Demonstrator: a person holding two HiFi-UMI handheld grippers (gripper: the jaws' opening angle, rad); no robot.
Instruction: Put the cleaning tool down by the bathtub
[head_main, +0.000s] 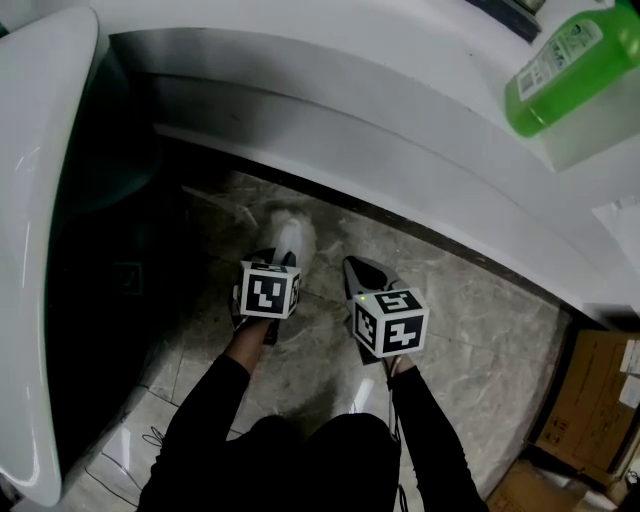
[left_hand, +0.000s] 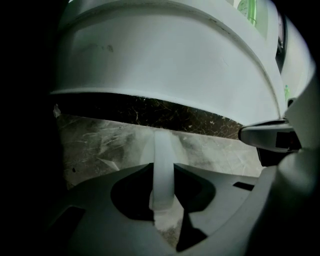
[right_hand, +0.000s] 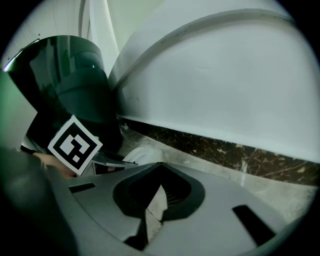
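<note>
The cleaning tool, a white brush with a pale handle (left_hand: 162, 170), has its fluffy head (head_main: 290, 232) low over the marble floor beside the white bathtub (head_main: 350, 95). My left gripper (head_main: 277, 258) is shut on that handle, which stands upright between the jaws in the left gripper view. The bathtub's curved wall (left_hand: 165, 60) rises just beyond the brush. My right gripper (head_main: 353, 266) is shut with nothing in it, a little to the right of the left one. In the right gripper view the brush head (right_hand: 141, 154) shows past the left gripper's marker cube (right_hand: 75, 145).
A green bottle (head_main: 570, 65) lies on the tub's rim at the top right. A white fixture (head_main: 30, 200) and a dark bin (right_hand: 75, 85) stand at the left. Cardboard boxes (head_main: 590, 400) sit at the lower right. Dark stone skirting (left_hand: 165, 112) runs under the tub.
</note>
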